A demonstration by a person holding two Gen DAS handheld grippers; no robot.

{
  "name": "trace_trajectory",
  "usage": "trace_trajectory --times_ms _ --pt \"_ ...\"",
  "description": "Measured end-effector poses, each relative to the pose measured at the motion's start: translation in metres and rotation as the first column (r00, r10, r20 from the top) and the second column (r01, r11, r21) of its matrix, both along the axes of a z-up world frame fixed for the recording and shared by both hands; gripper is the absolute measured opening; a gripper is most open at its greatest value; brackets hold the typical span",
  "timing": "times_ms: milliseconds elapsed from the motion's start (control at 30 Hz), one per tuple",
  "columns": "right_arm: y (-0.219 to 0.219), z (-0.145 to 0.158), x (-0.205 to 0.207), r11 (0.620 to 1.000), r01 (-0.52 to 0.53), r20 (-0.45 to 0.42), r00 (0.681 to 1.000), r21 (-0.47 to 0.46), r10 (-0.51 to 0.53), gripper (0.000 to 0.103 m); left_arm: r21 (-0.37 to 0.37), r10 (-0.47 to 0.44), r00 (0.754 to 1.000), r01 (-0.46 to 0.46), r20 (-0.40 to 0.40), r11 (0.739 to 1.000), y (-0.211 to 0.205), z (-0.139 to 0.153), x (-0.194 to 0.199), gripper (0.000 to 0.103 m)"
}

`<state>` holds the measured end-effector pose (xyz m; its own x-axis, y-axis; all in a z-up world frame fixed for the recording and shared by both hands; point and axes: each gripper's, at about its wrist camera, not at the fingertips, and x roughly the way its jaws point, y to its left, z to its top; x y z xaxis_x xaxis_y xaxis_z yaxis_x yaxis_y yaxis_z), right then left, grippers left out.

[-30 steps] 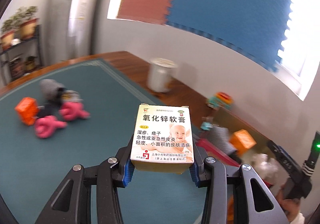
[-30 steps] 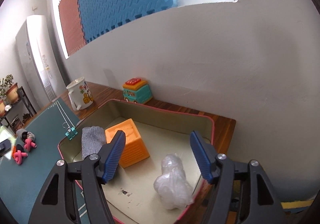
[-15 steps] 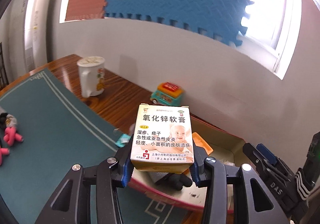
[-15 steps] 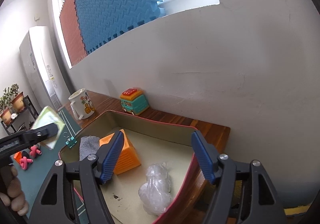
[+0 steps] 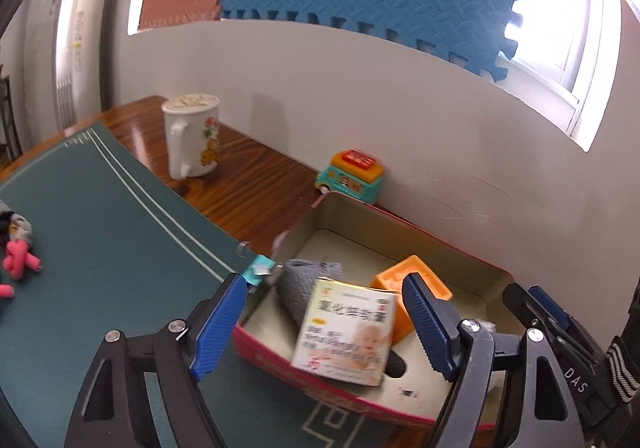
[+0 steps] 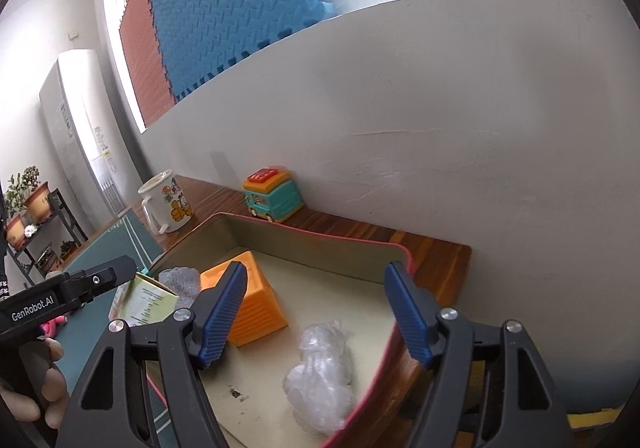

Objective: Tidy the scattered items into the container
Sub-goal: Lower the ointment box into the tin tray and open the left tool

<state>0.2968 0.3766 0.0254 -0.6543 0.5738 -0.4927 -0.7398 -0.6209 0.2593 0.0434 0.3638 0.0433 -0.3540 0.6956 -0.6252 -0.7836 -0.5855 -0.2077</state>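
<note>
My left gripper (image 5: 324,322) is open above the near edge of the red-rimmed tin (image 5: 400,220). The ointment box (image 5: 346,334) with a baby picture hangs tilted between the jaws, free of both pads, over the tin. Inside the tin lie a grey cloth (image 5: 308,280), an orange cube (image 5: 412,280) and, in the right wrist view, a clear plastic wad (image 6: 320,376). My right gripper (image 6: 318,314) is open and empty above the tin (image 6: 320,236). The box (image 6: 146,300) and orange cube (image 6: 252,304) show there too. Pink toys (image 5: 18,260) lie on the green mat at far left.
A white cartoon mug (image 5: 194,140) and a teal toy bus (image 5: 352,176) stand on the wooden table by the wall. A teal binder clip (image 5: 260,268) lies at the tin's left corner. The green mat (image 5: 100,228) covers the table's left part.
My left gripper has opened and let go of the ointment box, which tips down into the tin. The left gripper came closer over the tin. The right gripper barely moved.
</note>
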Motion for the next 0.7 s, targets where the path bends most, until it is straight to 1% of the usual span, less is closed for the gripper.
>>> trace_trajectory --times_ms 200,300,467,600,700 --pt "-0.012 0.006 -0.01 1.0 -0.02 0.003 1.0 0.013 0.02 0.075 -0.021 0.034 0.996 -0.036 -0.086 0.999 -0.015 0.004 -0.001 0.082" --pt "-0.02 0.011 -0.016 0.999 -0.034 0.003 0.999 0.03 0.034 0.078 -0.026 0.064 0.989 -0.068 -0.133 0.997 -0.027 0.007 -0.003 0.082" --pt "-0.039 0.019 -0.033 0.995 -0.079 0.008 0.997 0.055 0.079 0.079 -0.023 0.127 0.971 -0.135 -0.2 0.991 -0.051 0.015 -0.01 0.082" --pt "-0.058 0.025 -0.054 0.988 -0.135 0.016 0.991 0.071 0.134 0.079 -0.023 0.187 0.958 -0.197 -0.219 0.98 -0.076 0.018 -0.022 0.082" --pt "-0.073 0.028 -0.071 0.981 -0.176 0.022 0.984 0.082 0.175 0.079 -0.028 0.242 0.942 -0.255 -0.231 0.967 -0.099 0.019 -0.033 0.082"
